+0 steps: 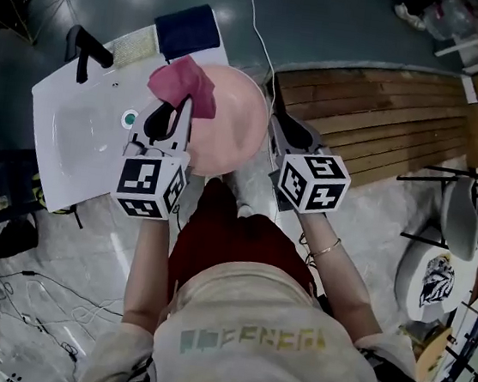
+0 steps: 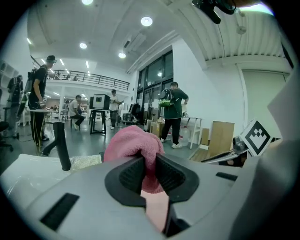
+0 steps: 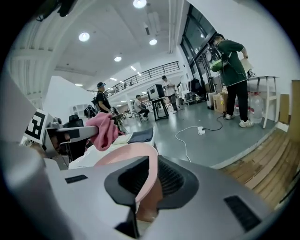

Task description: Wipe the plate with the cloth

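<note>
Over the right edge of the sink [image 1: 73,135]: a round, pale pink plate [image 1: 230,124], smooth and plain. Clamped at its right rim between the closed jaws of the right gripper [image 1: 275,123]. Over its left part, toward the sink's middle, a crumpled deep-pink cloth [image 1: 179,83], pinched tight in the left gripper [image 1: 168,121] and bulging out past the jaws.

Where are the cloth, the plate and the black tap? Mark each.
cloth [image 1: 177,82], head view, bunched middle.
plate [image 1: 235,120], head view, bare inner face.
black tap [image 1: 92,47], head view, its spout.
</note>
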`<state>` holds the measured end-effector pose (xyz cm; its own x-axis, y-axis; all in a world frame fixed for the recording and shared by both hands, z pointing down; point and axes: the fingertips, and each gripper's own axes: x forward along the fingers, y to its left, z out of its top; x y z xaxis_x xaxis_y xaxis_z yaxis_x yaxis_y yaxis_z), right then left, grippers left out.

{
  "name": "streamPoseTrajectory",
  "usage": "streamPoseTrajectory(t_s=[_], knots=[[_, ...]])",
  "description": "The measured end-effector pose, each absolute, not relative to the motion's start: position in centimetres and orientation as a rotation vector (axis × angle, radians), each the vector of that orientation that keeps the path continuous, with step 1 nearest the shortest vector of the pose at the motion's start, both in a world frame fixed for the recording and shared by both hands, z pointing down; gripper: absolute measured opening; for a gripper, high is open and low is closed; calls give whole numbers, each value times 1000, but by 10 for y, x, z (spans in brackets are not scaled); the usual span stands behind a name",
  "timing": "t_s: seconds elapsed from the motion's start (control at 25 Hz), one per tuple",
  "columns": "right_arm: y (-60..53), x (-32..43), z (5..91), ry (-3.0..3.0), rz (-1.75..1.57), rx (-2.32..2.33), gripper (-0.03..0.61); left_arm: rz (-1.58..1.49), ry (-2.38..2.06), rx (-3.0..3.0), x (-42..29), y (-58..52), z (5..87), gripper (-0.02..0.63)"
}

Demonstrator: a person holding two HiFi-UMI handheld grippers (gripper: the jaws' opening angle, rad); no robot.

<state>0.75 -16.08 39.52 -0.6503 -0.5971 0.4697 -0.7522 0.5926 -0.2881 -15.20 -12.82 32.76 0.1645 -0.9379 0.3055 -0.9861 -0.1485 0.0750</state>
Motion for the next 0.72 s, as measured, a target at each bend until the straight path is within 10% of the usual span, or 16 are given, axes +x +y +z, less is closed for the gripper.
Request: streamPoseTrajectory(t_s=[0.72], knots=[[-163,-8,441,-2335,899,1081,143,328,-1597,2283,-143,-179,360,66]])
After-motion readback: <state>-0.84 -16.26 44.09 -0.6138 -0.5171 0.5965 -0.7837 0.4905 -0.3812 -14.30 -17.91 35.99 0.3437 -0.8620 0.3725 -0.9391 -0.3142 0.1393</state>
